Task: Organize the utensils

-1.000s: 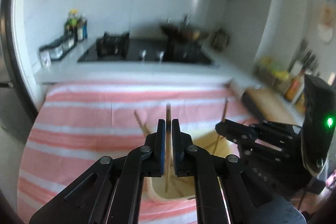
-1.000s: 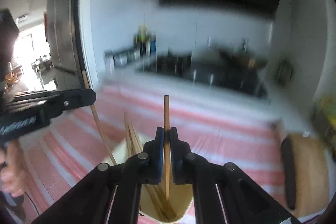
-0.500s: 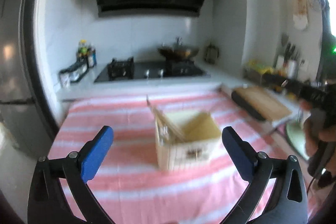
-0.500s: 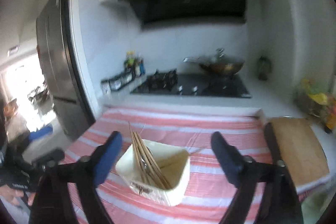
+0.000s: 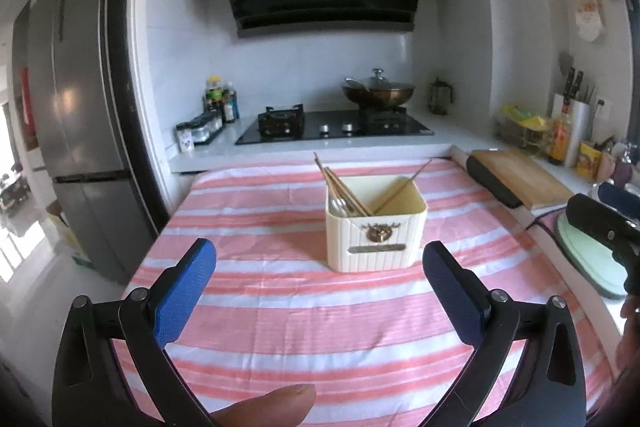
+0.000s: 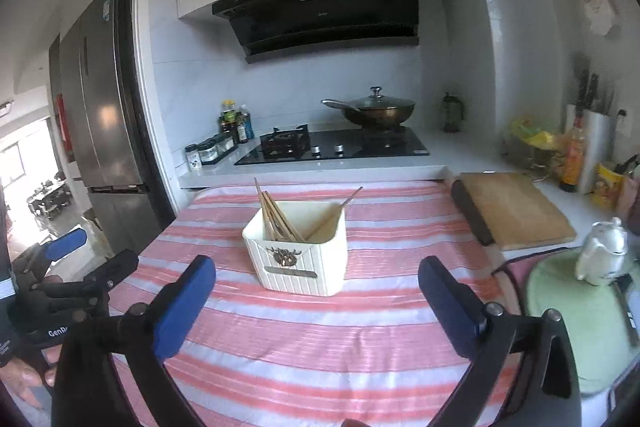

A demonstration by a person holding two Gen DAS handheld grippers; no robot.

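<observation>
Where the left wrist view looks down its fingers, the left gripper [image 5: 319, 279] stands spread wide with nothing between its blue pads, its jaws having just been opening. Ahead on the striped cloth [image 5: 280, 307] sits the cream holder [image 5: 375, 235], well apart from the pads, with chopsticks [image 5: 340, 187] leaning at its left side and one more slanting to the right. Their lower ends are hidden inside the holder. A fingertip [image 5: 272, 405] is cut off by the bottom edge.

From the right wrist view, the right gripper [image 6: 316, 291] is likewise wide apart and empty, its jaws having just been opening too. It is near the holder without touching it. At the left edge the other gripper shows only in part, the rest cut off.
</observation>
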